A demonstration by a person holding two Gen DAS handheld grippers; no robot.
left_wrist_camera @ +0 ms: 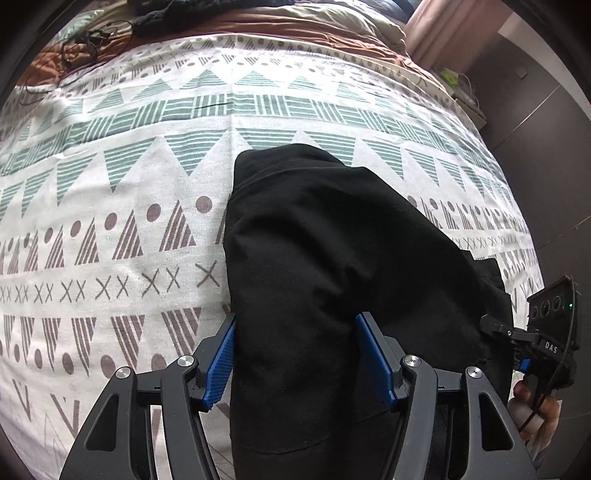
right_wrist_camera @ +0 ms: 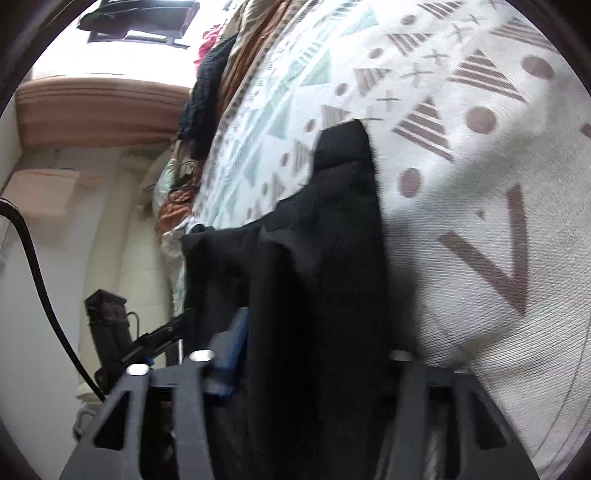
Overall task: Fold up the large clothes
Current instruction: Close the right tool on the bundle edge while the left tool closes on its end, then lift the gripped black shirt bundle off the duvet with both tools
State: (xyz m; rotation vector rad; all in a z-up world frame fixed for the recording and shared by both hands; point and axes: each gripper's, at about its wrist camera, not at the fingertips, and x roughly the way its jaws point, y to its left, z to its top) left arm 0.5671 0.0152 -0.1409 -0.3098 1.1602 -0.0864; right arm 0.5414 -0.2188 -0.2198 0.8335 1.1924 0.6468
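A black garment (left_wrist_camera: 325, 258) lies on the patterned bed cover (left_wrist_camera: 110, 184), running from the near edge toward the middle of the bed. My left gripper (left_wrist_camera: 295, 354) is open, its blue pads (left_wrist_camera: 221, 365) standing either side of the garment's near part. The right gripper shows at the right edge of the left wrist view (left_wrist_camera: 546, 332), beside the garment. In the right wrist view the black garment (right_wrist_camera: 325, 277) drapes between the fingers of my right gripper (right_wrist_camera: 314, 369). One blue pad (right_wrist_camera: 232, 354) shows on the left; the right finger is hidden by cloth.
Brown and green bedding (left_wrist_camera: 258, 22) and a dark knit item (left_wrist_camera: 166, 11) lie at the far end of the bed, with black cables (left_wrist_camera: 85, 40). A dark wardrobe (left_wrist_camera: 535, 129) stands at the right. A white wall (right_wrist_camera: 55, 258) shows in the right wrist view.
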